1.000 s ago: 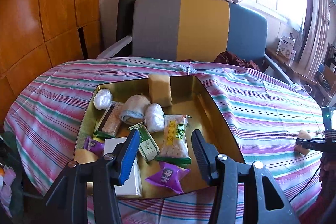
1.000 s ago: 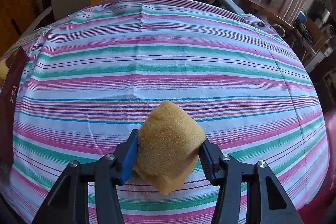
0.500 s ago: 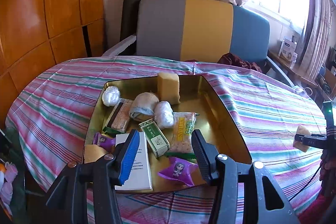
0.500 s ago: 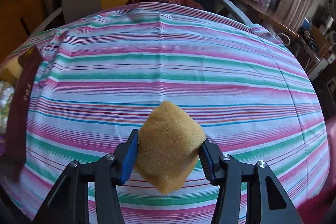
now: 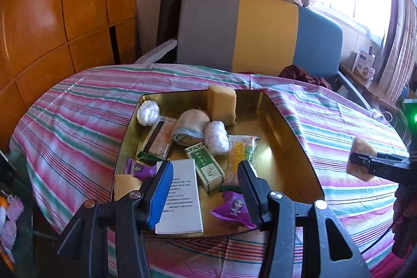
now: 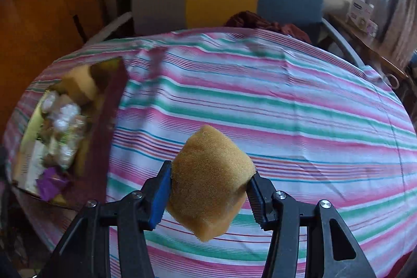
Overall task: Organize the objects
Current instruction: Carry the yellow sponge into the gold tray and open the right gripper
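Sponge (image 6: 211, 179) sits squeezed between the pads of my right tongs (image 6: 208, 196), above the striped tablecloth (image 6: 286, 106). Left of it stands the gold tin (image 5: 292, 137) of snacks; my left tongs (image 5: 206, 192) hover half-open there, gripping nothing.

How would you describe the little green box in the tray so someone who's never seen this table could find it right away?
On the striped tablecloth sits a gold tray full of snacks. Near its middle, the green box lies flat at a slant, between a white printed card and a yellow snack packet. It is the only green, hard-edged carton among soft wrappers, white bundles and sponges.
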A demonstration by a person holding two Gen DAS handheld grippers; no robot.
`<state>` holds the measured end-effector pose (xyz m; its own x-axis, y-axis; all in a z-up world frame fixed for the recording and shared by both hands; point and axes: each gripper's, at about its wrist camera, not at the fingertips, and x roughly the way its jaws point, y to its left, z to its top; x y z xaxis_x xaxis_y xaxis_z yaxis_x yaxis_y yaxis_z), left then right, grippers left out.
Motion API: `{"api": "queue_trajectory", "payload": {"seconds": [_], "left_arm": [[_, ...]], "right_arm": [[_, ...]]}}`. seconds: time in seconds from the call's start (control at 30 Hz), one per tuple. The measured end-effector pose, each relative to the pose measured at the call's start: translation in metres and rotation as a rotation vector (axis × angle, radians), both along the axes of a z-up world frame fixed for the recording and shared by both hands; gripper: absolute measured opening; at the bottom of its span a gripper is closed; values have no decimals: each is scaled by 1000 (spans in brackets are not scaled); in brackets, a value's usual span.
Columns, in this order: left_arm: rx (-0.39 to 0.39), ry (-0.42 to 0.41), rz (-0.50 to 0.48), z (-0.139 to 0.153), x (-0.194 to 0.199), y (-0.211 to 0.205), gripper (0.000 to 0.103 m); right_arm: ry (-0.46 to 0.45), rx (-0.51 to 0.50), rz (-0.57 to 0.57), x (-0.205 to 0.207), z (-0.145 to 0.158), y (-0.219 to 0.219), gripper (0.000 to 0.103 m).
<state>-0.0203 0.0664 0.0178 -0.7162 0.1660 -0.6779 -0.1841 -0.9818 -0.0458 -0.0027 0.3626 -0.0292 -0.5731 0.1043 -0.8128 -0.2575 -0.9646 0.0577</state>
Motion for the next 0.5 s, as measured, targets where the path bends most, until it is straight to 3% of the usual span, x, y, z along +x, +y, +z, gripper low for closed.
{"api": "queue_trajectory", "payload": {"seconds": [0.27, 0.5], "left_arm": [[-1, -29, 53, -11, -5, -21, 52], [-2, -42, 106, -16, -10, -42, 52]], "right_arm": [[83, -22, 223, -26, 27, -94, 55], [32, 20, 366, -53, 8, -151, 60]]}}
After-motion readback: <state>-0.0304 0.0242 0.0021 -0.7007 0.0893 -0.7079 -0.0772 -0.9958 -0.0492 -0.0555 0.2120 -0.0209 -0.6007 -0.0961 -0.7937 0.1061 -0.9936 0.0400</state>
